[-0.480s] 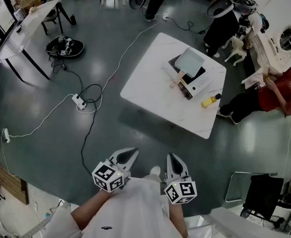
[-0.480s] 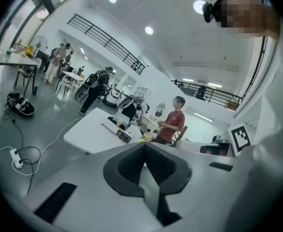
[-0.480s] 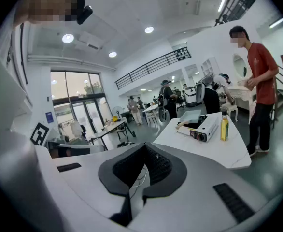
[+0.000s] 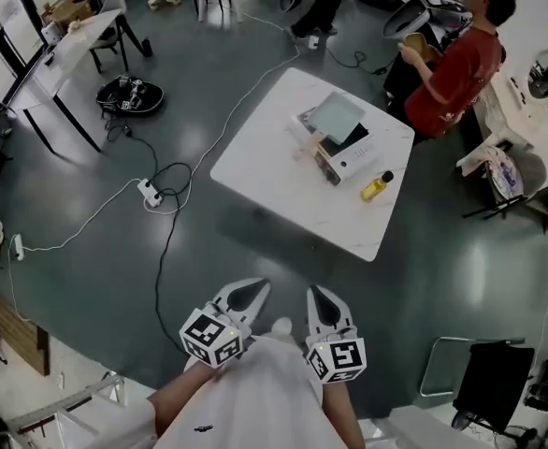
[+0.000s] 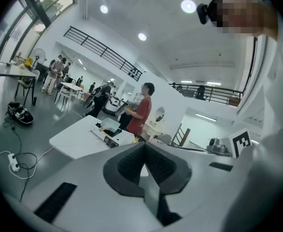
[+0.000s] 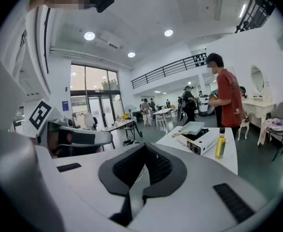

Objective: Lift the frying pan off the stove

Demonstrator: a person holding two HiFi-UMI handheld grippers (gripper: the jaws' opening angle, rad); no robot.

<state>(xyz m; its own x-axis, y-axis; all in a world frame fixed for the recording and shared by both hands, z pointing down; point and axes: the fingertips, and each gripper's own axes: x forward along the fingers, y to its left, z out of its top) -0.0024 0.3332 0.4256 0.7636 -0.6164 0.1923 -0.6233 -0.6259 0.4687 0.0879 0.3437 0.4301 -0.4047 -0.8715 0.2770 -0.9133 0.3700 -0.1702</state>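
The square pale frying pan [image 4: 338, 117] with a wooden handle sits on a white portable stove [image 4: 353, 155] on the white table [image 4: 265, 171], far ahead of me. Both grippers are held close to my body, well short of the table. My left gripper [image 4: 246, 294] and right gripper [image 4: 320, 300] are shut and empty. In the left gripper view the shut gripper [image 5: 144, 147] points toward the distant pan [image 5: 109, 125]. In the right gripper view the shut gripper [image 6: 144, 149] has the pan [image 6: 193, 127] and stove [image 6: 203, 140] ahead to the right.
A yellow oil bottle [image 4: 377, 186] stands beside the stove. A person in red [image 4: 456, 64] stands at the table's far right corner. Cables and a power strip [image 4: 149, 193] lie on the floor at left. A black chair [image 4: 494, 372] is at lower right.
The person in red, seated at the right before, now stands by the table's far corner. The table sits slightly further left in the view. Both grippers have barely moved.
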